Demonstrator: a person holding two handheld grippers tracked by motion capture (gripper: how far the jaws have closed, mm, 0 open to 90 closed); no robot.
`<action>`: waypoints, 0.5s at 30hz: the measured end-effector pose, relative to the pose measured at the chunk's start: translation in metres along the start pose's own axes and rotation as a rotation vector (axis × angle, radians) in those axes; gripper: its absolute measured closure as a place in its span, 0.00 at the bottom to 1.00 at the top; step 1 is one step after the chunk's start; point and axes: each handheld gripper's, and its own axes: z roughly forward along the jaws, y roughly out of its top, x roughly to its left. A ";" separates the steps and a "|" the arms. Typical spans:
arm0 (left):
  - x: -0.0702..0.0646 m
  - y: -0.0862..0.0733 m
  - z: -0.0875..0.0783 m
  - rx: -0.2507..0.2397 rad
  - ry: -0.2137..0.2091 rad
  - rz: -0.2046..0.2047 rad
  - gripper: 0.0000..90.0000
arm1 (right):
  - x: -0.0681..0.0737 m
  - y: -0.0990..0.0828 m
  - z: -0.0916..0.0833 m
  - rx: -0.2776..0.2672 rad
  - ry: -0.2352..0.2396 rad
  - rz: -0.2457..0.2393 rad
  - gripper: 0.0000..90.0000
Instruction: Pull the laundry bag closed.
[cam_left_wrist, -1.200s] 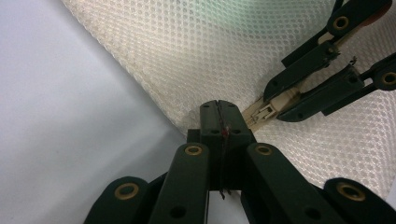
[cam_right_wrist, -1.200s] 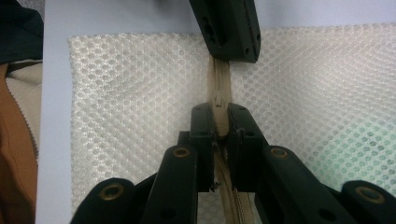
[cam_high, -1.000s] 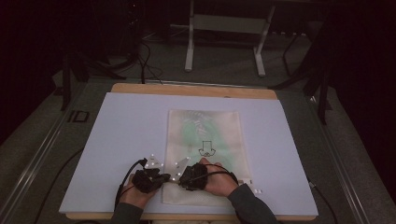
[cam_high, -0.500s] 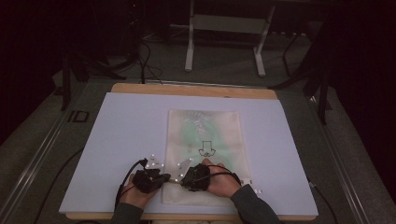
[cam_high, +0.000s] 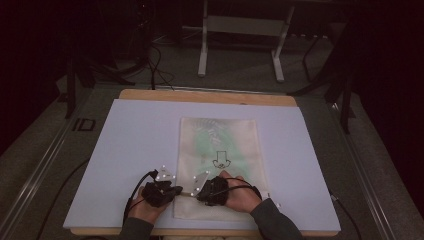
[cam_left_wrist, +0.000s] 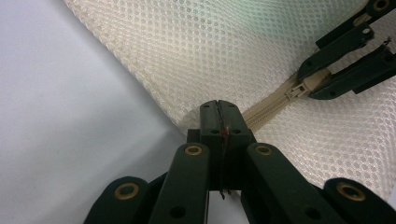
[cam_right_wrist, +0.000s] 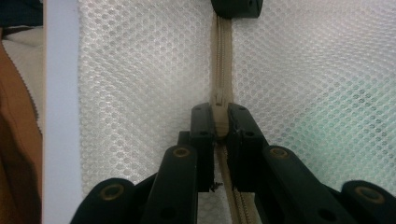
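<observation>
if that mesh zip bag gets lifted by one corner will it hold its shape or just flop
The mesh bag would probably flop: it lies flat and thin on the white board, with no stiff frame visible. Its open netting suggests it is light. The zipper seam looks like its firmest part, so it may fold along there. The left gripper is shut at the bag's corner.

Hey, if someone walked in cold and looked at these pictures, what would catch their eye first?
Probably the cream mesh zipper bag lying flat on the white board, with something green showing through the mesh. At its near edge both grippers work the tan zipper: the right gripper is shut on the zipper pull, and the left gripper pinches the bag's corner at the zipper's end.
</observation>
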 end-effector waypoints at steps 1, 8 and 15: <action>0.000 0.000 0.000 0.000 -0.001 0.000 0.99 | 0.000 0.000 0.000 0.005 -0.001 -0.003 0.91; 0.000 0.000 0.000 0.001 0.001 0.001 0.99 | 0.001 -0.005 -0.003 0.004 -0.003 0.008 0.91; 0.000 0.000 0.000 0.001 -0.001 0.000 0.99 | 0.001 -0.010 -0.007 0.010 -0.011 0.004 0.91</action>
